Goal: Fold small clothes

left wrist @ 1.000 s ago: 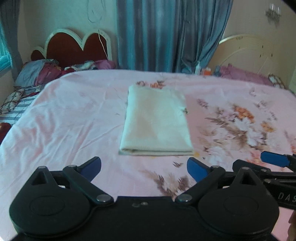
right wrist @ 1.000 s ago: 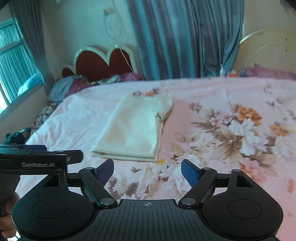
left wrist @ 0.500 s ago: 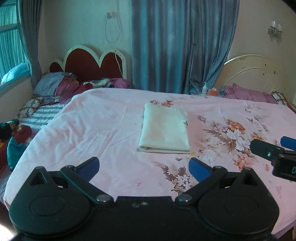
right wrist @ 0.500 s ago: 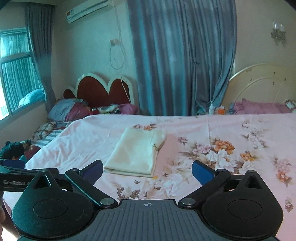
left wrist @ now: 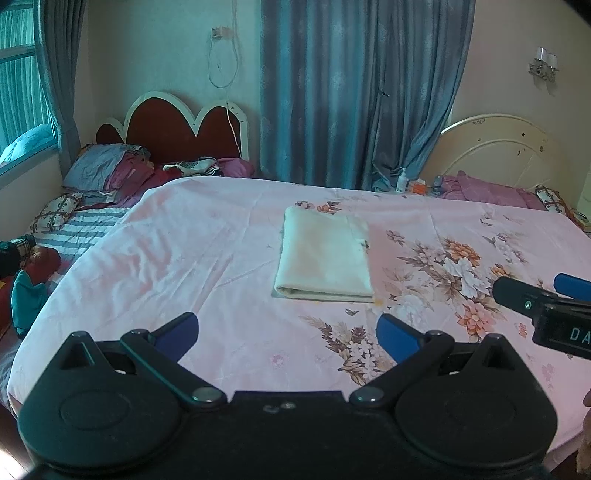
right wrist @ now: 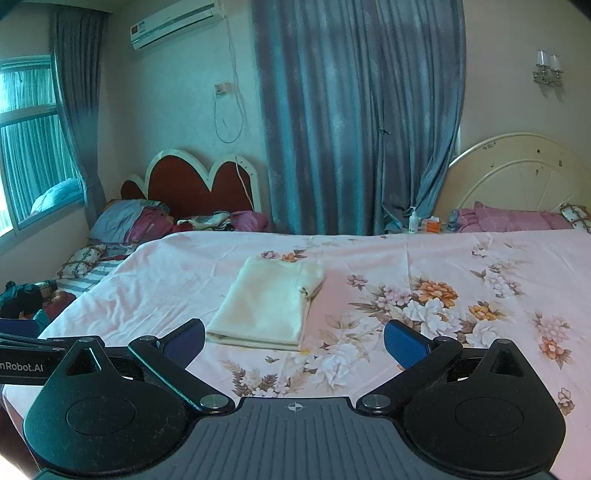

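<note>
A: What's the biggest thing here?
B: The bed [left wrist: 192, 258] — pink floral sheet, curtain [right wrist: 354, 110] behind it.
A: And the cloth [left wrist: 325, 258]?
B: Folded flat, cream, mid-bed beside the flower print.
A: The tongs?
B: Left tongs [left wrist: 286, 328] and right tongs [right wrist: 293, 341] — both spread wide, empty, well short of the cloth.

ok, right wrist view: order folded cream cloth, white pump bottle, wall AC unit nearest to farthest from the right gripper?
From the right gripper:
1. Folded cream cloth, just ahead on the floral bedsheet, slightly left.
2. White pump bottle, past the bed's far edge, right of centre.
3. Wall AC unit, high on the far wall, upper left.
</note>
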Demonstrator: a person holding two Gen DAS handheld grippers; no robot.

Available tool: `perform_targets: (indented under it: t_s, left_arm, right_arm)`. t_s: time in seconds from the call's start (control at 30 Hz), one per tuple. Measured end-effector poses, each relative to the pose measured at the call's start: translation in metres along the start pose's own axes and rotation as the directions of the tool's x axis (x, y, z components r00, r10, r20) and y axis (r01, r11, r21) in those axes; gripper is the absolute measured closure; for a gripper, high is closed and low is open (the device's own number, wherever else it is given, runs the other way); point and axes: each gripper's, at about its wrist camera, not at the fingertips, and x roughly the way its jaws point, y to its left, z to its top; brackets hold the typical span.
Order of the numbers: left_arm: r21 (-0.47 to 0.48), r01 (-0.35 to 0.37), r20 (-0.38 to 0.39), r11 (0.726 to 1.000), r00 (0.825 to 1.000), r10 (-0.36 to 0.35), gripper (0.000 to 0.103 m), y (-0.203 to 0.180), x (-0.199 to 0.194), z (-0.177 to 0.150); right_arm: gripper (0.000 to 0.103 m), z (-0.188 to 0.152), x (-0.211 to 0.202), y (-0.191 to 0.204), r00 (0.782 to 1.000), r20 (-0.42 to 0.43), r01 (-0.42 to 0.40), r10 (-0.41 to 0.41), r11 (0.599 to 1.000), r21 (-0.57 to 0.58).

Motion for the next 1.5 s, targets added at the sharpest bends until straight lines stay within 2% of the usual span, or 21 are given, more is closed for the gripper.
perform_targets:
  t_s: [0.67, 1.2, 1.5]
  left_arm:
    - [-0.008, 0.002, -0.006, 1.0, 1.0, -0.002, 0.001, 0.008, -0.001, -0.002]
    - [-0.001, -0.007, 0.002, 1.0, 1.0, 0.007, 0.001, 0.009, 0.001, -0.002]
    - [-0.01, 0.006, -0.022, 1.0, 1.0, -0.006, 0.001, 0.008, 0.008, -0.001]
  right_arm:
    - [0.001, -0.001, 0.002, 0.019, 1.0, -0.001, 0.0, 0.0, 1.0, -0.013]
    - [0.001, -0.001, 0.003, 0.02, 1.0, -0.003, -0.006, 0.006, 1.0, -0.011]
    - [0.001, -0.003, 0.008, 0.017, 1.0, -0.013, 0.003, -0.003, 1.0, -0.001]
